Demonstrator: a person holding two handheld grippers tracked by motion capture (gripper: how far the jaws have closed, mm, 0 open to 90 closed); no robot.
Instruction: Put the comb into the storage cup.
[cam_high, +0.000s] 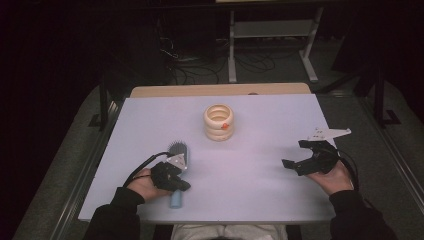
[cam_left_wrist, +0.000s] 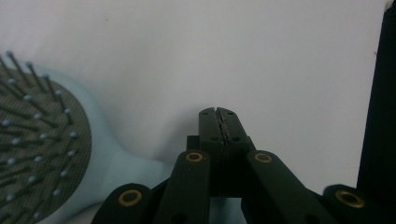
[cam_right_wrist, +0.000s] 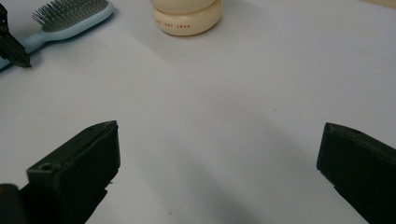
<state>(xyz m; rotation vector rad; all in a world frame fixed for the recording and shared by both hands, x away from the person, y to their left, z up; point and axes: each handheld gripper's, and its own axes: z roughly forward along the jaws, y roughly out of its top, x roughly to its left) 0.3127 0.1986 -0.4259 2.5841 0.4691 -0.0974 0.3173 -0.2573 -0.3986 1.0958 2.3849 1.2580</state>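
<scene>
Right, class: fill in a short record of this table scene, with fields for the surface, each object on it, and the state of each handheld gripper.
surface: white table
hairbrush: light blue, lying flat at the left, bristles up
ring-shaped holder: cream, standing near the table's middle, far side
left gripper: jaws shut on nothing, over the hairbrush handle
right gripper: jaws wide open, nothing between them, over bare table

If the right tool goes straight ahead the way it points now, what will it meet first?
Probably the cream pot, dead ahead across bare table; the right tool stands open. The brush lies left of that line.
</scene>
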